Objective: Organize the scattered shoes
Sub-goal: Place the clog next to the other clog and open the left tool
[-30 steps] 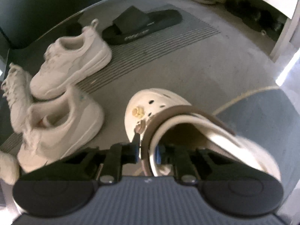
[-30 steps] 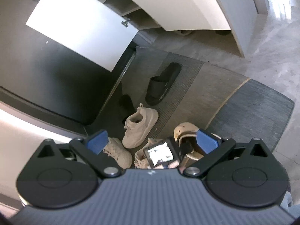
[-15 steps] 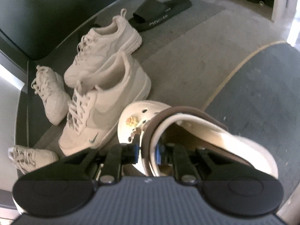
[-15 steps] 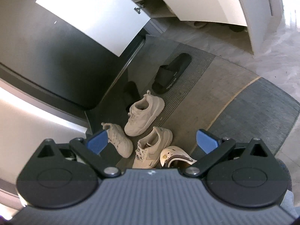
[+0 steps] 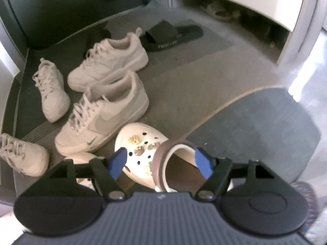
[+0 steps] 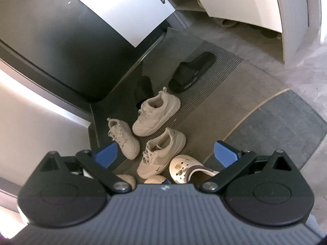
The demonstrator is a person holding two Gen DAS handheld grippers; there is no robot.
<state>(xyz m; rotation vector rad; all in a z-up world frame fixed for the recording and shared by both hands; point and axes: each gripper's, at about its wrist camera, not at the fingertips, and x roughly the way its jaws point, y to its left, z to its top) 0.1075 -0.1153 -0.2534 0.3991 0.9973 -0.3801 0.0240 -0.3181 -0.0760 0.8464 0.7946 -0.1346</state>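
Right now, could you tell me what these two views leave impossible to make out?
- Second clog: left wrist view, mostly hidden behind the left gripper.
- Cupboard shoes: left wrist view, blurred and shadowed.
- Slide lettering: right wrist view, too small.
- Leftmost sneaker: cut by the frame edge.

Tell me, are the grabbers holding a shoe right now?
No. Both the left gripper and right gripper are open; the clog sits free on the mat.

Left wrist view low, close over the clog [image 5: 143, 143], right wrist view higher, both facing the sneakers [image 6: 161, 155].
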